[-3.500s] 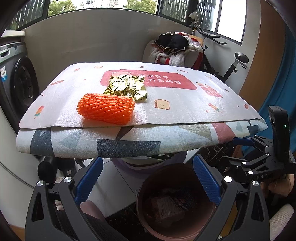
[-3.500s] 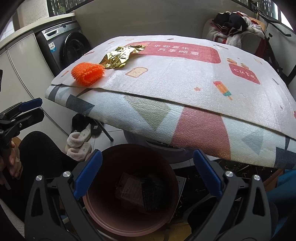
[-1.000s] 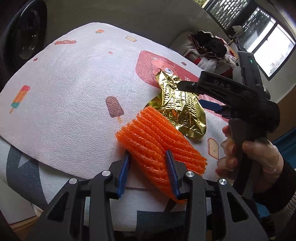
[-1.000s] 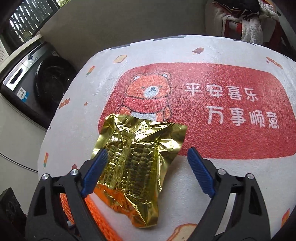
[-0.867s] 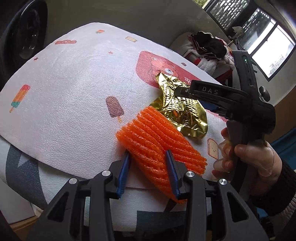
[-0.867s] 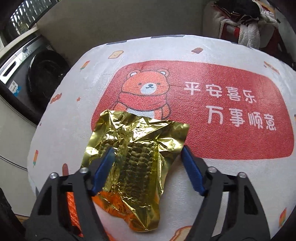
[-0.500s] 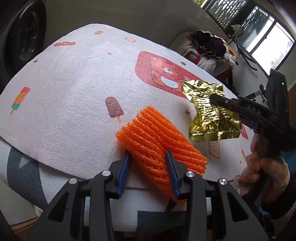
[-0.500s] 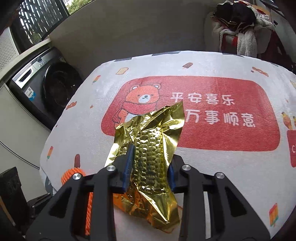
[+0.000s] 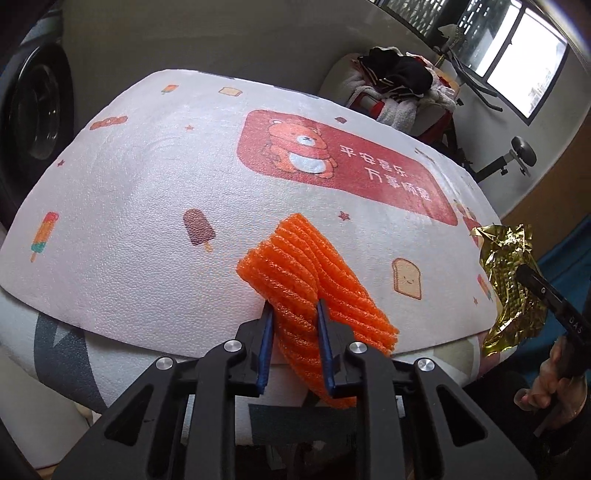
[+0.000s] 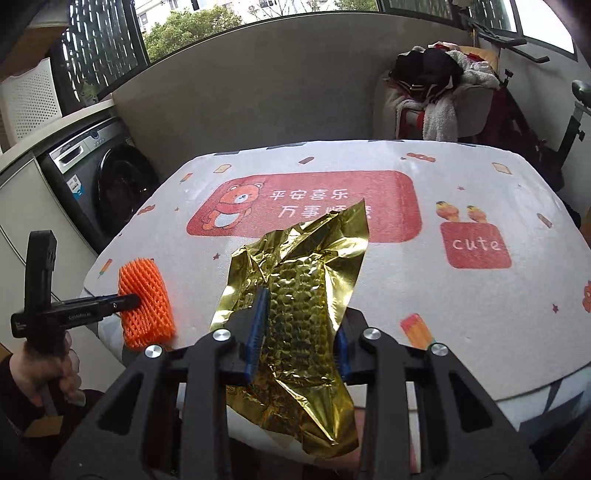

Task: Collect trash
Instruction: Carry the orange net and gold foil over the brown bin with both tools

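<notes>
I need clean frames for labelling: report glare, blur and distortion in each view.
Left wrist: sharp, fisheye bows the table mat, window overexposed. Right wrist: gold wrapper throws bright glints, orange foam net crisp, corners vignetted dark.

Surface: foam mat with a red bear panel.
Left wall: washing machine under a counter.
Back: grey low wall, windows above, daylight.
Right corner: clothes-piled chair, exercise bike.
</notes>
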Demonstrator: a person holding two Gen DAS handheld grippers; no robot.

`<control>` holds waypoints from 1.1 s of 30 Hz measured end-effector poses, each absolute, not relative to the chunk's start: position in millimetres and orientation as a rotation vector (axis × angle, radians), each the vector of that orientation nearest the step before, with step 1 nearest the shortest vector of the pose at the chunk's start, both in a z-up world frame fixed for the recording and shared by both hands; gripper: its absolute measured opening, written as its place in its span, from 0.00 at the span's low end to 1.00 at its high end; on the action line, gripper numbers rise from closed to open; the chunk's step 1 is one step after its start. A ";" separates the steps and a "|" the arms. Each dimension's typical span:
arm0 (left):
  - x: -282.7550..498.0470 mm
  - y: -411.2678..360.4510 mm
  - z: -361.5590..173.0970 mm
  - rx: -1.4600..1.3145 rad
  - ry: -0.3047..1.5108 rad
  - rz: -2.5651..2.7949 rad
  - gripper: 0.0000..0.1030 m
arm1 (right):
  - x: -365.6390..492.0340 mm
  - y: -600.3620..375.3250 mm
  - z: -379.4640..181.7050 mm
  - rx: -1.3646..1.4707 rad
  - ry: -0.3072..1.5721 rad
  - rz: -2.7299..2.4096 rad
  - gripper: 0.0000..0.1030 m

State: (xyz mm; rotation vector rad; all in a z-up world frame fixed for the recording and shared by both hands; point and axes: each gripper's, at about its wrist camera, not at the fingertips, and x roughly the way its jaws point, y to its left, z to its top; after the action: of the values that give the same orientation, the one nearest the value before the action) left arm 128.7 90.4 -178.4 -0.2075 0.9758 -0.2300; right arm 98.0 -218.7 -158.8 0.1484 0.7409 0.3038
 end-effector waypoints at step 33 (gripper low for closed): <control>0.1 -47.2 -213.3 0.128 1.036 -0.545 0.50 | 9.6 -273.5 -168.3 0.210 0.688 0.282 0.33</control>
State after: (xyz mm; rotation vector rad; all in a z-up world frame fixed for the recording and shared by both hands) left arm 0.1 -47.2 -213.3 0.1284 1.0360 -0.5449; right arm 9.6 -273.5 -168.3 0.2099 0.6877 0.2818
